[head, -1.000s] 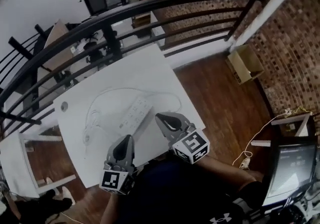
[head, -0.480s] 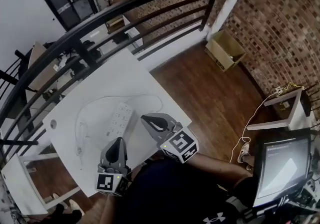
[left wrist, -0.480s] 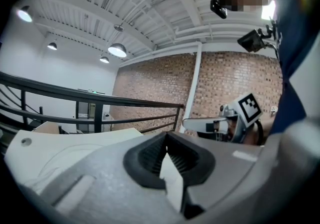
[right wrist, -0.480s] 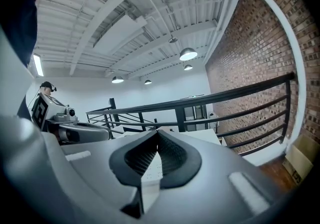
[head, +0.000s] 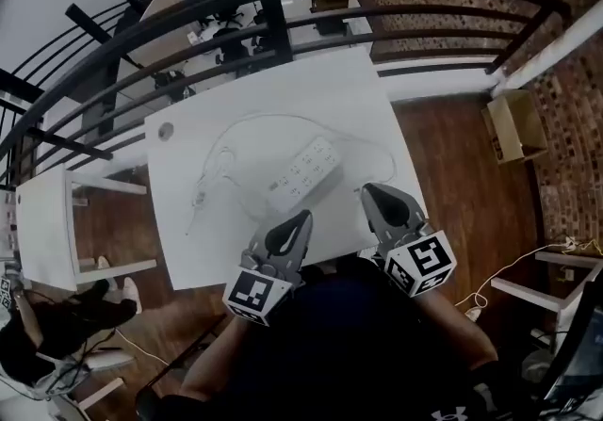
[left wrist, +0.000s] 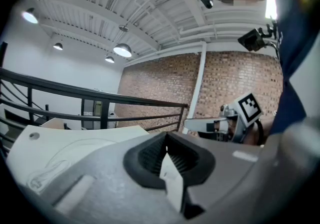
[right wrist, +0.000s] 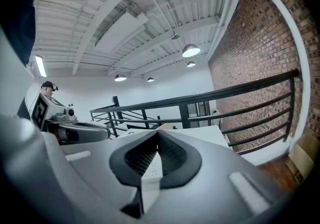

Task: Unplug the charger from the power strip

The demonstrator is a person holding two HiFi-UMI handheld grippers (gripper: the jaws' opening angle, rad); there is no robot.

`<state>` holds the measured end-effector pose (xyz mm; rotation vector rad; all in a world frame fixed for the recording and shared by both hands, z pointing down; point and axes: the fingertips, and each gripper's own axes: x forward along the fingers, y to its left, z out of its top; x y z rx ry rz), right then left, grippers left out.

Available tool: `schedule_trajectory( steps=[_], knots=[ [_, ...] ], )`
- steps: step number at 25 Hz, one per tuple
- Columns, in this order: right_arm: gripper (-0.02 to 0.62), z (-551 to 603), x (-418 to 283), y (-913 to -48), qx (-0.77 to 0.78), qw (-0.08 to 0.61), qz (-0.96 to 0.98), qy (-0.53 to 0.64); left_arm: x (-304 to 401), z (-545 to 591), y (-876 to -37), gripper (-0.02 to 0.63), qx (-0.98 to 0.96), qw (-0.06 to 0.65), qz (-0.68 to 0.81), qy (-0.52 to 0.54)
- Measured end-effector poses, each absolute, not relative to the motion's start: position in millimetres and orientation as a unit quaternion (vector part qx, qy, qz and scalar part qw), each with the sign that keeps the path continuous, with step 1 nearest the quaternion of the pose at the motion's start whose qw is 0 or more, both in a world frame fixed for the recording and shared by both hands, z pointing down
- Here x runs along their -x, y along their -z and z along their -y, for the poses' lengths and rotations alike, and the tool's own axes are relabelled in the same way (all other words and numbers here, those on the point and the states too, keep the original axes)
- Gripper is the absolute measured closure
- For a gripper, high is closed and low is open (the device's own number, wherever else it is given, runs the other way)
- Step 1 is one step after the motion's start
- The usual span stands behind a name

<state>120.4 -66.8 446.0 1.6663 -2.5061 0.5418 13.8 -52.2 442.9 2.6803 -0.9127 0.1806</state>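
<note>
Looping over the left half of the white rectangular worktop (head: 179, 250), a thin white cable (head: 219, 151) ends in a small pale lump, maybe the charger, too small to tell. The left hand-held gripper (head: 301, 218) hovers at the near edge, jaws pressed together on nothing. A white oblong plastic power strip (head: 303, 172) lies diagonally mid-worktop, just beyond both tips; can't tell if any plug is seated in it. The right hand-held gripper (head: 368, 190) is likewise closed and empty, near the strip. This fits either closing in to pull a plug or drawing off with it already out. A seated plug would need spread jaws.
</note>
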Motion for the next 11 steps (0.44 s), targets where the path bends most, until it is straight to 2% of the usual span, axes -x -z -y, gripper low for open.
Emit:
schedule_trajectory(
  steps=[11],
  knots=[
    [0.584,69.2,-115.2,-449.0,-0.539,0.046,0.822,-0.179,-11.7,51.1,-444.0,0.599,-0.932,0.16,0.318,-0.073]
  ],
)
